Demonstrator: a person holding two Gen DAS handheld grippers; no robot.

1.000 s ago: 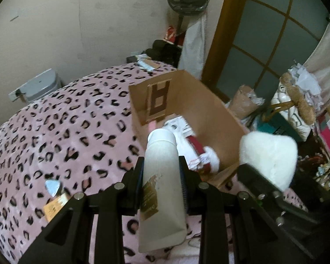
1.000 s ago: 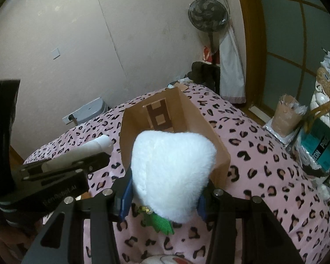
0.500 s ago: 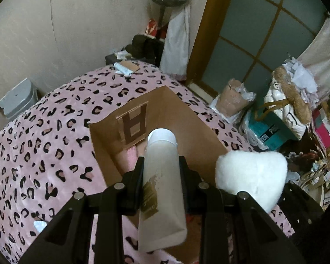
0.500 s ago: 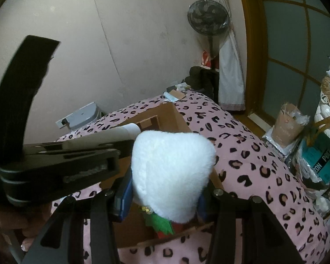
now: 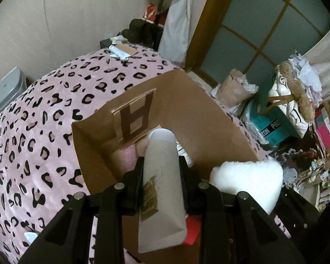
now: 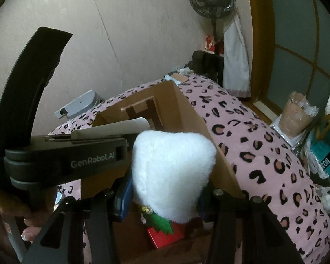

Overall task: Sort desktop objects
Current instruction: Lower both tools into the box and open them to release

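With my left tongs (image 5: 161,173) pinching the cream tube (image 5: 162,189) and right tongs (image 6: 165,194) pinching the white plush (image 6: 172,173) over the cardboard box (image 5: 209,118), I judge releasing both comes next.

We see a pink leopard-print blanket (image 5: 44,114) filling the left of the frame, with an open cardboard box (image 5: 198,118) at centre and papers (image 5: 123,51) at its upper edge.

Bkgd: standing fan (image 6: 211,1) by wall, white curtain (image 6: 235,66) beside wood-framed sliding door (image 5: 272,35). Grey bin (image 5: 7,89) at wall. Teal box (image 5: 272,129) amid floor clutter.
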